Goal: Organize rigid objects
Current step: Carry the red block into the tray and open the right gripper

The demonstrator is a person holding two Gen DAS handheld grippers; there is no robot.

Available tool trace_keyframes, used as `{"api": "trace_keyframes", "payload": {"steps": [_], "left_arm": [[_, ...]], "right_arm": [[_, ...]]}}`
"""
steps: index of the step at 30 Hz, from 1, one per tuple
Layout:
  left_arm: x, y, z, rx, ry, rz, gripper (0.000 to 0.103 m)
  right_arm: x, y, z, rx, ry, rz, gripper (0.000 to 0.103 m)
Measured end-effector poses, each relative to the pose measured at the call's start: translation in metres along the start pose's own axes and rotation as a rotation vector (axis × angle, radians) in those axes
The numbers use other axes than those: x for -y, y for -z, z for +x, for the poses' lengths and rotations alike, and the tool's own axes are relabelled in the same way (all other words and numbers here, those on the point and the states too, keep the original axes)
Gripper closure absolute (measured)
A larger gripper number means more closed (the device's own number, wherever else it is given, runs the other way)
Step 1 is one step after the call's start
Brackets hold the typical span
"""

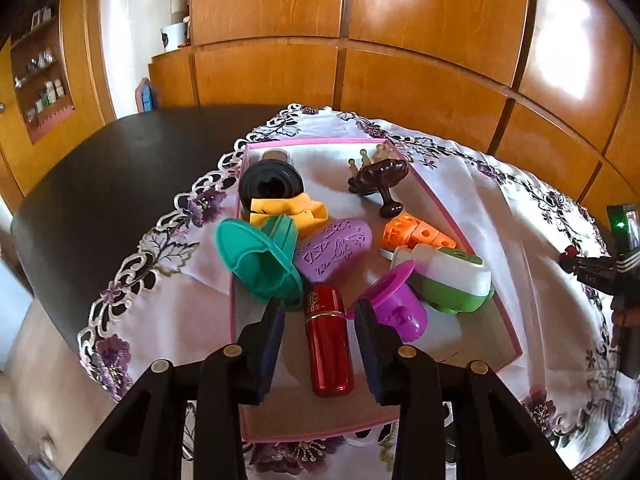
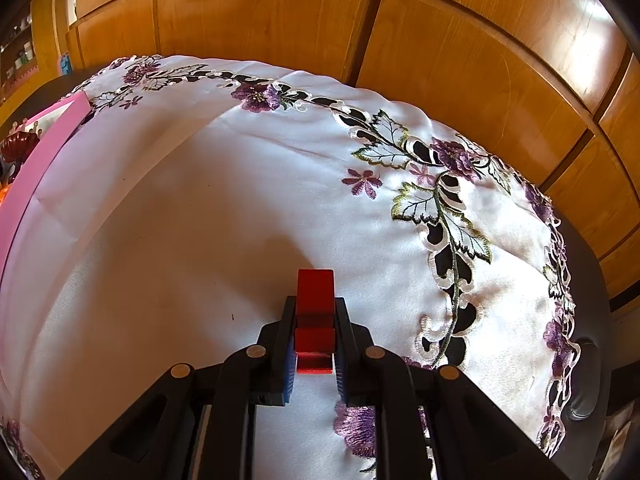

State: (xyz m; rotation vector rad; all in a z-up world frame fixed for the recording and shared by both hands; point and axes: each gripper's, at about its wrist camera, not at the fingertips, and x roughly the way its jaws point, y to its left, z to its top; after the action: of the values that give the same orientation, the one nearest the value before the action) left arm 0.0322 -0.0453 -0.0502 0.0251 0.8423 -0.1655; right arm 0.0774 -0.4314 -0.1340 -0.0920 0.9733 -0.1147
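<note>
Toys crowd the pink box (image 1: 476, 248) on the embroidered cloth (image 2: 200, 200) covering the desk (image 1: 120, 152). Left gripper (image 1: 320, 320) hangs over the box, jaws released, with the red cylinder (image 1: 329, 344) lying between them, untouched by the pads. Right gripper (image 2: 315, 340) stays apart above bare cloth, jaws clenched on a red block (image 2: 315, 300).

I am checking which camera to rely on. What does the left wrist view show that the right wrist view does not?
Only the left wrist view: the inside of the pink box with the red cylinder lying between the open left gripper, the teal piece, the purple oval and the orange block.

Only the right wrist view: the right gripper shut on a red block.

Both: the embroidered cloth, the box wall, the dark brown piece and the wooden cabinets.
</note>
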Motion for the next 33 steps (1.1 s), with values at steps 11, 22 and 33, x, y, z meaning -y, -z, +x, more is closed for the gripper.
{"api": "trace_keyframes", "payload": {"steps": [11,22,33], "left_arm": [[0.0,-0.001,-0.01,0.024,-0.003,-0.012,0.062],[-0.014,-0.001,-0.011,0.035,-0.016,-0.05,0.062],[-0.031,-0.001,-0.016,0.055,-0.053,-0.101,0.062]], "right_arm": [[-0.009,-0.005,-0.011,-0.052,-0.006,0.066,0.089],[-0.109,-0.045,-0.079,0.121,-0.28,-0.023,0.089],[-0.231,-0.075,-0.107,0.17,-0.517,-0.156,0.089]]}}
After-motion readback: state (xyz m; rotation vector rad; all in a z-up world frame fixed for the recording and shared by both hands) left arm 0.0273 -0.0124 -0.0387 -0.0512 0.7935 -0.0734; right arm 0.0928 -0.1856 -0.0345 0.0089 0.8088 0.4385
